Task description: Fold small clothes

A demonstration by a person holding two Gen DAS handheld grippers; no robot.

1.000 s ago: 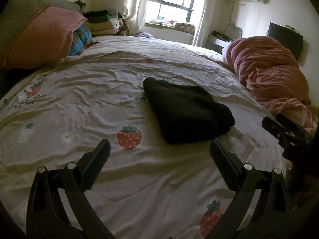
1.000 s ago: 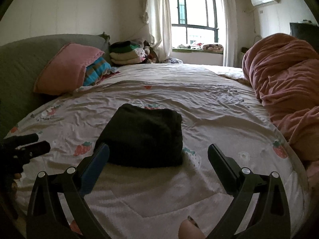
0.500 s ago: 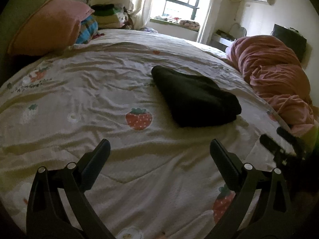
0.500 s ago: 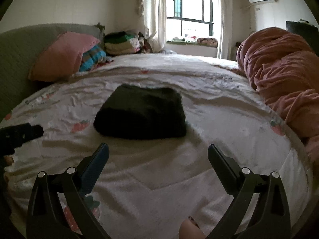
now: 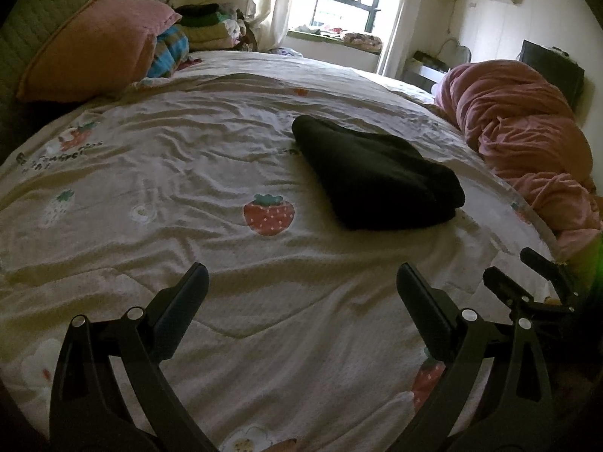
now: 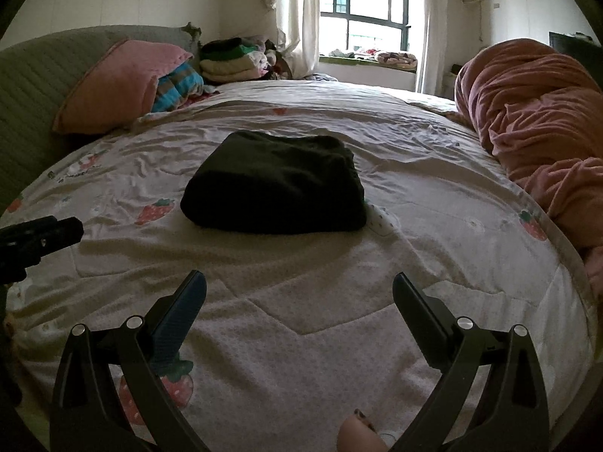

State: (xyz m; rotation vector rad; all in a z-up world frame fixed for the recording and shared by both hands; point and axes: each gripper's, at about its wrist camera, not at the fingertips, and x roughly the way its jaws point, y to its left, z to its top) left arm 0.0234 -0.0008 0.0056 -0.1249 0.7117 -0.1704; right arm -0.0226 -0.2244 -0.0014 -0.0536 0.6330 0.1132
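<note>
Strawberry quilt (image 5: 226, 158): folded black garment (image 6: 275, 184) untouched; left claw (image 5: 301, 290), right claw (image 6: 299, 293) apart, bases cropped.

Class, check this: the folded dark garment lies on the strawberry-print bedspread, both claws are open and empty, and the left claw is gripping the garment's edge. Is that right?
Not quite. The left claw grips nothing: the left wrist view shows it apart from the folded dark garment. The garment lies on the strawberry-print bedspread, and the right claw is open and empty too.

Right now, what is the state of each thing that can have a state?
Black garment: folded, lying flat on the bed, nothing touching it.
Left gripper: open, empty, above the bedspread.
Right gripper: open, empty, short of the garment.
Pink blanket: bunched up, unfolded.
Stack of clothes: folded, piled by the headboard.
</note>
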